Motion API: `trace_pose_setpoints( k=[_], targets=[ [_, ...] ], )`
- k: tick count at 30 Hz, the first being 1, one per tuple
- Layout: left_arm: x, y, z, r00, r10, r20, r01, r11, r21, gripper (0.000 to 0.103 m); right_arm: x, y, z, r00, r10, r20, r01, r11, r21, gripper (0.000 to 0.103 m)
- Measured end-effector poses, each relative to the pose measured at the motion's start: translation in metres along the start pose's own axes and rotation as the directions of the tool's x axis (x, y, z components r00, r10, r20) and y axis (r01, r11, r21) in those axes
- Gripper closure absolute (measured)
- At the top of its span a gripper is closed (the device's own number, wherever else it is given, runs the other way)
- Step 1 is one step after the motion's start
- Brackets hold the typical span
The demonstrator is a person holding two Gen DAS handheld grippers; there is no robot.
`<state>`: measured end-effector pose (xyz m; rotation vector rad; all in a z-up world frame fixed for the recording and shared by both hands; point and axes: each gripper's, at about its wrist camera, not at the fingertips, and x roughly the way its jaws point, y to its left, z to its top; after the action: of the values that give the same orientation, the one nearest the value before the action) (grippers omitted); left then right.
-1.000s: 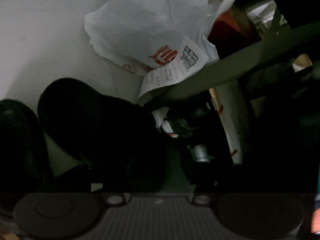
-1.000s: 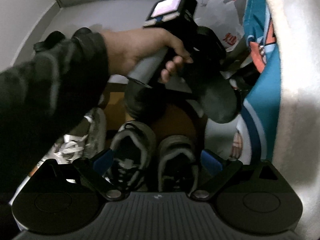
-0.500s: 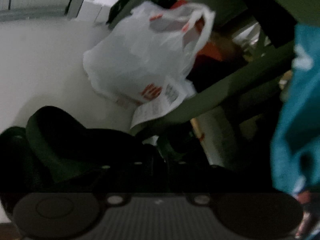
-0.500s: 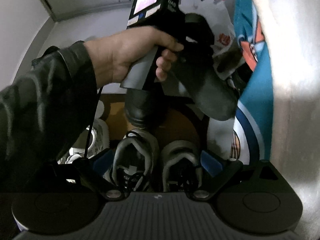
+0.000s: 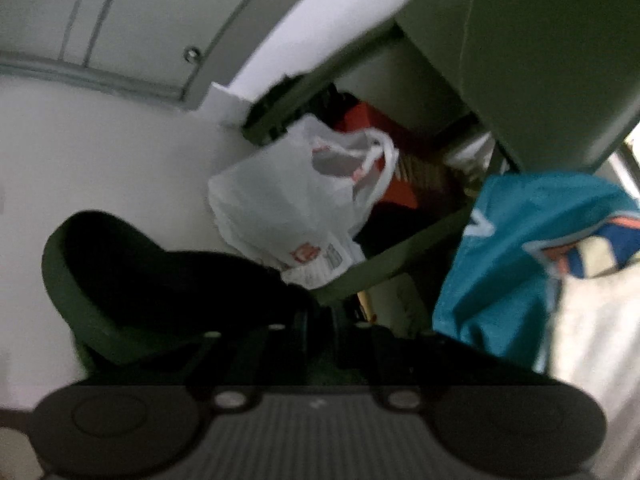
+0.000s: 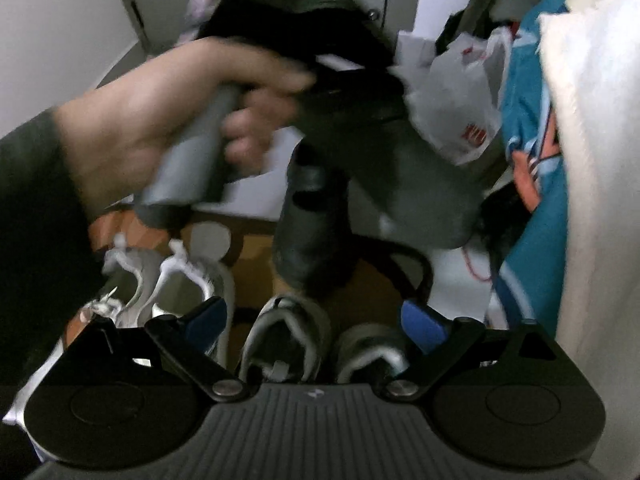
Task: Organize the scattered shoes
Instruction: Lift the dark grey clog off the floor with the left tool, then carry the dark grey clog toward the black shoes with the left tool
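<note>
1. While the left gripper (image 5: pixel 320 320) hangs in the air, its jaws, which have just been closing, clamp the rim of a black slipper (image 5: pixel 160 280) that juts out to its left.
2. Ahead of it: white plastic bag (image 5: pixel 296 200), green shelf frame (image 5: pixel 400 256); teal cloth (image 5: pixel 520 264) to its right.
3. Right gripper (image 6: pixel 316 320) points steeply down, blue pads (image 6: pixel 420 324) spread wide, nothing between them.
4. Directly below it: pair of grey sneakers (image 6: pixel 288 332); white sneakers (image 6: pixel 176 280) to its left.
5. The left hand (image 6: pixel 160 120) shows blurred above.
</note>
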<state>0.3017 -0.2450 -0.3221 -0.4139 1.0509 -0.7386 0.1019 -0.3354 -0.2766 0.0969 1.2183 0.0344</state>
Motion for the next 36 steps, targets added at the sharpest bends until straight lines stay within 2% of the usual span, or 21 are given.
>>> trace_pose_setpoints(
  k=[5, 8, 13, 14, 17, 22, 27, 32, 34, 36],
  targets=[
    [-0.047, 0.019, -0.003, 0.999, 0.048, 0.025, -0.048, 0.999, 0.0, 0.092, 0.003, -0.008, 0.007, 0.999, -0.031, 0.031, 0.031, 0.999, 0.008, 0.006],
    [-0.073, 0.032, -0.009, 0.996, 0.078, 0.043, -0.077, 0.997, -0.02, 0.092, 0.004, -0.008, 0.009, 0.999, -0.013, 0.031, 0.013, 1.0, 0.004, 0.006],
    [-0.113, 0.055, -0.016, 0.989, 0.132, 0.067, -0.127, 0.989, -0.071, 0.092, -0.006, 0.002, 0.012, 0.996, 0.01, 0.087, -0.004, 0.998, -0.065, 0.006],
    [-0.118, 0.058, -0.017, 0.987, 0.141, 0.073, -0.134, 0.987, -0.083, 0.092, -0.009, 0.004, 0.012, 0.996, 0.036, 0.088, -0.03, 0.997, -0.072, 0.006],
    [-0.128, 0.061, -0.02, 0.983, 0.159, 0.091, -0.149, 0.983, -0.103, 0.092, -0.012, 0.005, 0.013, 0.996, 0.074, 0.059, -0.071, 0.996, -0.052, 0.006],
    [-0.141, 0.063, -0.03, 0.979, 0.175, 0.103, -0.16, 0.977, -0.139, 0.092, -0.019, -0.001, 0.011, 0.995, 0.09, 0.046, -0.09, 0.996, 0.004, 0.006],
    [-0.158, 0.069, -0.042, 0.969, 0.215, 0.125, -0.187, 0.961, -0.204, 0.092, -0.026, -0.001, 0.0, 0.986, 0.166, -0.023, -0.166, 0.986, 0.021, 0.006],
    [-0.167, 0.087, -0.061, 0.957, 0.213, 0.198, -0.169, 0.961, -0.218, 0.092, -0.026, -0.001, -0.001, 0.989, 0.151, -0.013, -0.151, 0.989, 0.004, 0.006],
    [-0.164, 0.101, -0.06, 0.965, 0.182, 0.189, -0.139, 0.966, -0.219, 0.093, -0.026, -0.003, -0.001, 0.991, 0.136, -0.006, -0.136, 0.991, -0.003, 0.006],
    [-0.162, 0.111, -0.053, 0.965, 0.194, 0.178, -0.153, 0.963, -0.223, 0.093, -0.026, -0.005, 0.0, 0.992, 0.128, 0.009, -0.128, 0.992, 0.009, 0.006]
  ],
)
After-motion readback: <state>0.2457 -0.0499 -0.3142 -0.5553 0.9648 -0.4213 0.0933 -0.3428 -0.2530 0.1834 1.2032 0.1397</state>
